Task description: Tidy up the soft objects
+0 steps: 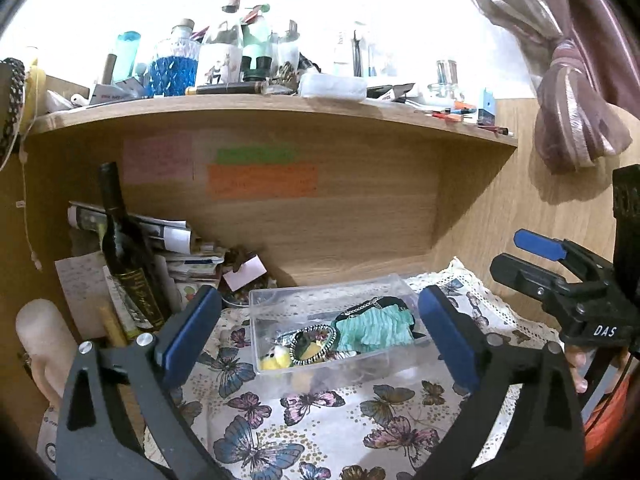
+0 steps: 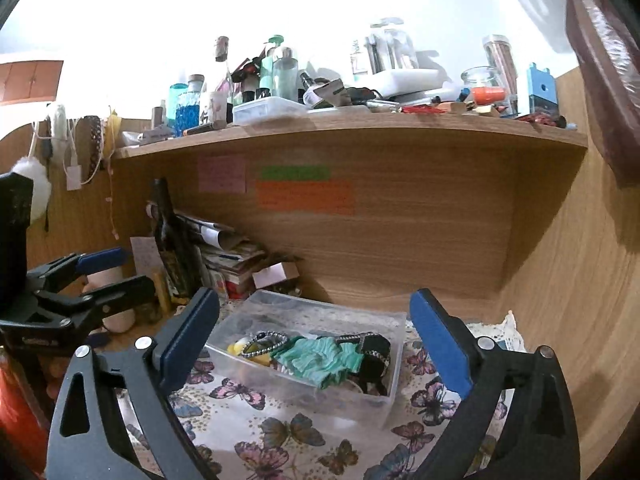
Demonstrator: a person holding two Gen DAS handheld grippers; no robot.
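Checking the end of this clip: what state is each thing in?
Clear plastic box: lidless, upright on the butterfly cloth.
Green ruffled fabric: inside the box.
Oval buckle: inside the box.
Dark bottle: upright, leaning slightly.
Left gripper: open, empty.
Right gripper: open, empty.

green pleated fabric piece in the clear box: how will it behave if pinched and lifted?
The green pleated fabric probably droops; its folds look soft. Likely light. It lies against the beaded band, so it may drag that within the clear box.

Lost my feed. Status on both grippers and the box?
Left hand-held gripper, right hand-held gripper open, empty. Mint ruffled cloth inside clear plastic box. Nothing blocking.
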